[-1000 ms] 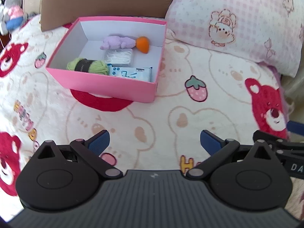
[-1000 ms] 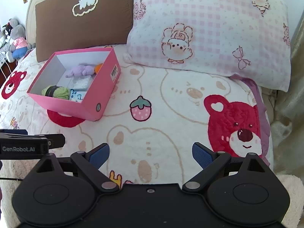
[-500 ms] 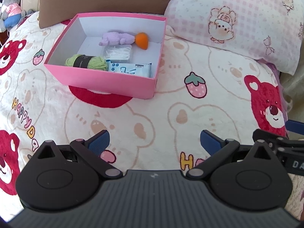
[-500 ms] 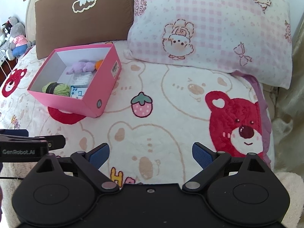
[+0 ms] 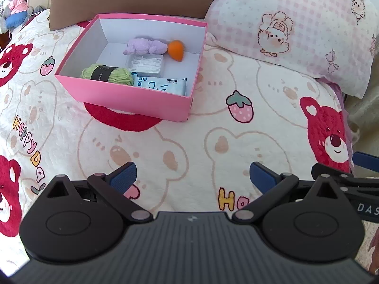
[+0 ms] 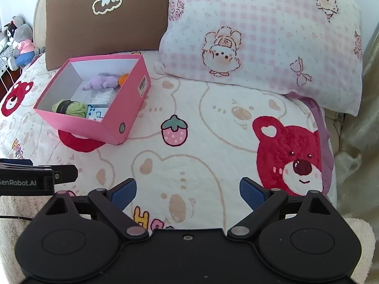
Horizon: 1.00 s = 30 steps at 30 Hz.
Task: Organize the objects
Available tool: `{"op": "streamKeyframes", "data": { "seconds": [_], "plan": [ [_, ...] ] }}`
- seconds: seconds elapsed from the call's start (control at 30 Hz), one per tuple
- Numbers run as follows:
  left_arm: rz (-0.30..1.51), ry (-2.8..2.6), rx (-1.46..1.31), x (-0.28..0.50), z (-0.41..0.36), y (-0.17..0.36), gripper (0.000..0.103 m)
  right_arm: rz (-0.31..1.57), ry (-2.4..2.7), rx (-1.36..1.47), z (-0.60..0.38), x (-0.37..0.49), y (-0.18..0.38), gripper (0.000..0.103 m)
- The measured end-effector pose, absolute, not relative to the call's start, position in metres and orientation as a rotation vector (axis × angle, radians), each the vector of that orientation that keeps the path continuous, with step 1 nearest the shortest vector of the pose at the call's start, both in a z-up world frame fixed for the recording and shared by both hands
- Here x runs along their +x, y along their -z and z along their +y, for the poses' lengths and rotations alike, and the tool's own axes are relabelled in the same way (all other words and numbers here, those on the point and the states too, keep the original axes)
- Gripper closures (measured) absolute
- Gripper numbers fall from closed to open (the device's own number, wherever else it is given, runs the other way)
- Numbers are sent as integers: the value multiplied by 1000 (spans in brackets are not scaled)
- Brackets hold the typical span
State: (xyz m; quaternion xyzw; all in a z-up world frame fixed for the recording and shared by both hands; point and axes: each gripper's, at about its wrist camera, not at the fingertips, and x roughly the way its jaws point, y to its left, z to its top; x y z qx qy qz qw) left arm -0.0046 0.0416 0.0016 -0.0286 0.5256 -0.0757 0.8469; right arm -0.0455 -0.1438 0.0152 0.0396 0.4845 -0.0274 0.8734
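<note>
Both views were bright, lit by soft daylight. In the left wrist view the pink box threw a faint shadow toward 3 o'clock onto the bedspread, and its near wall shaded the green yarn inside. The white inner walls were pale but not blown out. In the right wrist view the checked pillow looked washed at 12 o'clock. Fisheye distortion bowed the bed's edges, with dark vignetting in the corners. Focus was sharp mid-frame; the plush toys at 10 o'clock were soft and stretched. No motion blur showed.
</note>
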Motion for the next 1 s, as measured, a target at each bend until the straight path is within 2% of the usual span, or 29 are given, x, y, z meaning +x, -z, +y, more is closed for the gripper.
{"op": "streamKeyframes", "data": {
  "seconds": [1.0],
  "plan": [
    [1097, 165, -43, 0, 38, 1, 0, 1014, 65, 17, -145, -47, -20, 7]
  ]
}}
